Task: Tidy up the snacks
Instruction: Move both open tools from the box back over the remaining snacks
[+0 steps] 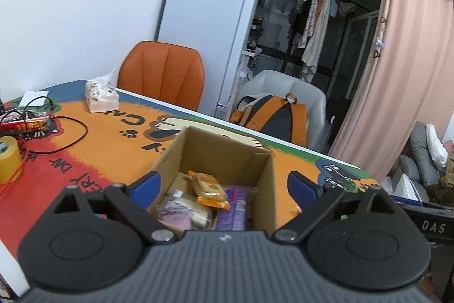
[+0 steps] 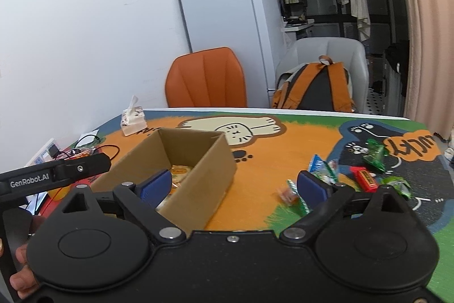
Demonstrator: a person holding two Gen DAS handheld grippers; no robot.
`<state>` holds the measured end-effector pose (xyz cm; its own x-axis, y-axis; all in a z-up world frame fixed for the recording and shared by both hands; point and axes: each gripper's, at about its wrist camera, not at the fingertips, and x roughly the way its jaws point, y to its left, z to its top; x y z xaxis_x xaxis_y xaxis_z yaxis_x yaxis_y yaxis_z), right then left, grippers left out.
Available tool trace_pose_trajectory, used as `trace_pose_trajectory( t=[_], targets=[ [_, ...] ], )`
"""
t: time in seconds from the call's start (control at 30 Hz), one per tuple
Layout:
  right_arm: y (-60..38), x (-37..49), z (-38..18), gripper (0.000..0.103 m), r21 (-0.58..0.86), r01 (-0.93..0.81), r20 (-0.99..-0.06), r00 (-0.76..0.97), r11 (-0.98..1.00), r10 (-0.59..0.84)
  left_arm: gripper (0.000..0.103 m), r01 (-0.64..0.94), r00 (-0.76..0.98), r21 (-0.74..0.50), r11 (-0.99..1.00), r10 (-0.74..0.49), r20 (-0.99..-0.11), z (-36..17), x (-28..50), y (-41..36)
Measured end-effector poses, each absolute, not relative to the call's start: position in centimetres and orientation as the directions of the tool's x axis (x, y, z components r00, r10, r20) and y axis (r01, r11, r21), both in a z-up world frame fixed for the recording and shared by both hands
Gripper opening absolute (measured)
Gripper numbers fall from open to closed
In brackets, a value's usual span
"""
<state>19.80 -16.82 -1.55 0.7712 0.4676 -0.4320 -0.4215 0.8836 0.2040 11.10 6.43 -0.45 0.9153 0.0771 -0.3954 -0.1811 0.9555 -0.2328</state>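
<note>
Both tools spread, left [image 1: 224, 186], right [image 2: 234, 183]; crinkly wrappers fill rectangular cardboard box [image 1: 264, 175].

Both the left gripper [image 1: 222, 186] and the right gripper [image 2: 234, 183] hover with fingers [image 1: 146, 185] spread wide, holding nothing.

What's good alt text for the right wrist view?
The open right gripper hovers over a cartoon-print table, between a cardboard box holding an orange snack packet and loose wrapped snacks to its right. An orange chair stands behind.
</note>
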Motion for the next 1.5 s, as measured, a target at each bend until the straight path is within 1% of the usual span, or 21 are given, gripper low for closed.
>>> trace_pose_trajectory(
  t=[0.73,0.83,0.97,1.17,1.27,1.4,1.5],
  targets=[
    [-23.5,20.1,-2.9,0.097,0.224,-0.319,-0.439,0.811,0.921,0.387,0.097,-0.04,0.919,-0.22,0.975,-0.05,-0.391,-1.2,12.4,0.2],
    [-24.4,20.4,-3.4,0.094,0.228,-0.304,-0.444,0.813,0.925,0.377,0.097,-0.023,0.92,-0.214,0.977,-0.063,-0.388,-1.3,12.8,-0.7],
    [-25.6,20.9,-4.1,0.087,0.244,-0.288,-0.452,0.811,0.926,0.371,0.096,-0.001,0.919,-0.213,0.977,-0.083,-0.386,-1.5,13.5,-1.9],
    [-27.3,21.7,-5.1,0.079,0.256,-0.27,-0.459,0.811,0.928,0.362,0.091,0.024,0.913,-0.198,0.98,-0.102,-0.395,-2.1,14.9,-3.5],
    [-28.2,22.4,-5.8,0.077,0.273,-0.251,-0.468,0.809,0.929,0.356,0.085,0.037,0.908,-0.19,0.981,-0.113,-0.403,-2.5,15.7,-4.4],
    [-29.5,23.4,-6.6,0.074,0.298,-0.225,-0.477,0.807,0.928,0.349,0.074,0.052,0.895,-0.183,0.982,-0.127,-0.428,-3.3,17.1,-5.5],
    [-30.1,24.0,-7.1,0.074,0.309,-0.216,-0.479,0.806,0.926,0.348,0.071,0.053,0.885,-0.184,0.981,-0.131,-0.446,-4.0,18.1,-6.1]
  ],
)
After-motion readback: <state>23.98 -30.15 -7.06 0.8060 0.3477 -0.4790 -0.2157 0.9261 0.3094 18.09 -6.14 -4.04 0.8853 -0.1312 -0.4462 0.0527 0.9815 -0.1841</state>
